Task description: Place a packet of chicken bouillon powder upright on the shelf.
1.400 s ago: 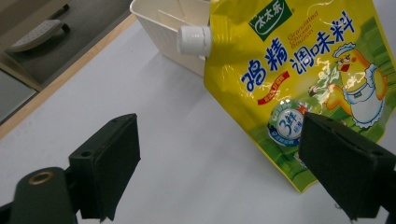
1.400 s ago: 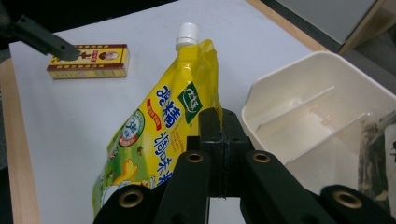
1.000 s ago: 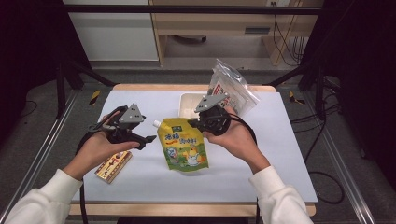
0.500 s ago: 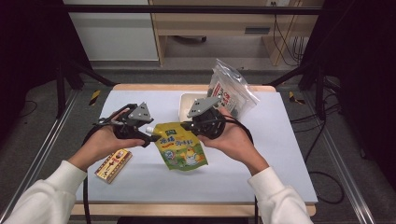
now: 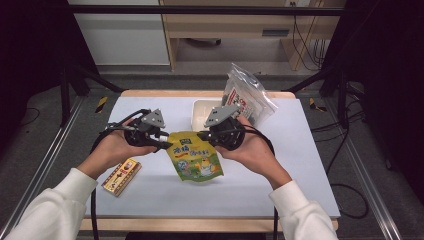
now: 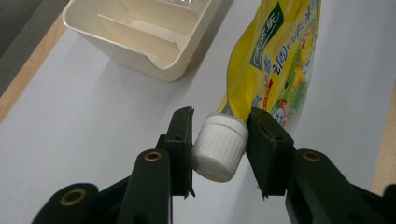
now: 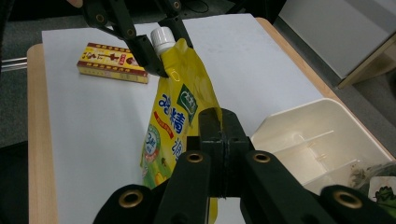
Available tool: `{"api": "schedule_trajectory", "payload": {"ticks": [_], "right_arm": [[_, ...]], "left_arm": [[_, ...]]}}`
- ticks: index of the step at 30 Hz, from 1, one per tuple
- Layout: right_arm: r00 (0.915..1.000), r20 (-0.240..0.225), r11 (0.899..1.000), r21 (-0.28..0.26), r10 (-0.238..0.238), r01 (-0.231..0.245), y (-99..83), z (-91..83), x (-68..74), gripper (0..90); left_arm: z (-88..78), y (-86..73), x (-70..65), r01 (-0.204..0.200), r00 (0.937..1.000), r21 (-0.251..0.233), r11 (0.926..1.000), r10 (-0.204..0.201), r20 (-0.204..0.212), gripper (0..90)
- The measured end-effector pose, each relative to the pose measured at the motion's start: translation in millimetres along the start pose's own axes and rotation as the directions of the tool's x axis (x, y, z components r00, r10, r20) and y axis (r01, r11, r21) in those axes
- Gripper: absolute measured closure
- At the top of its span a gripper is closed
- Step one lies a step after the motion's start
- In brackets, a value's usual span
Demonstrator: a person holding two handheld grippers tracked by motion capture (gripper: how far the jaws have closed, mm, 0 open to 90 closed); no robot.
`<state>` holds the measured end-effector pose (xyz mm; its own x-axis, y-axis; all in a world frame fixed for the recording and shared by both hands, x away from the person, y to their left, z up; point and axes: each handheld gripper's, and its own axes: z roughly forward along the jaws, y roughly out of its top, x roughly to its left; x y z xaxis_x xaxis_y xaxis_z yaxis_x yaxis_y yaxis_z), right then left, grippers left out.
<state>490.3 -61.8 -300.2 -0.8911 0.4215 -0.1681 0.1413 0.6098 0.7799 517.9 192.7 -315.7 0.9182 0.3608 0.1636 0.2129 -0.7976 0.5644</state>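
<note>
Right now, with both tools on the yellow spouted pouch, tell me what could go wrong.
1. The left tool has just been closing on the ribbed white screw cap, which sits tilted between its pads; it may slip when twisted.
2. The right tool pinches only the edge of the yellow spouted pouch; the soft film could twist or pull free.

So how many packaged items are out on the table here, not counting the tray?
3: the yellow spout pouch at centre, the small red-and-yellow box at front left, and the clear bag at the back, leaning in the cream tray.
</note>
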Motion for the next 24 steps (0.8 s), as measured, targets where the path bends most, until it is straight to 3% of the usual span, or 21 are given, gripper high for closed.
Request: {"api": "schedule_trajectory", "payload": {"ticks": [9, 16, 24], "right_arm": [[0.9999, 0.011, 1.000, 0.006, -0.002, 0.002, -5.8, -6.6, 4.0, 90.0], [0.9997, 0.026, 0.999, 0.050, 0.002, -0.004, -18.8, -12.6, 5.9, 89.7], [0.9998, 0.017, 0.994, 0.108, -0.006, 0.004, -25.0, -14.6, -0.2, 80.4]], "left_arm": [[-5.2, 13.4, -2.9, -0.070, 0.9964, 0.023, 0.9973, 0.071, -0.047, 64.8], [0.9, 23.6, -10.4, -0.102, 0.9943, 0.015, 0.9946, 0.103, -0.028, 66.6], [7.0, 36.1, -18.4, -0.126, 0.9918, -0.003, 0.9920, 0.126, -0.020, 68.3]]}}
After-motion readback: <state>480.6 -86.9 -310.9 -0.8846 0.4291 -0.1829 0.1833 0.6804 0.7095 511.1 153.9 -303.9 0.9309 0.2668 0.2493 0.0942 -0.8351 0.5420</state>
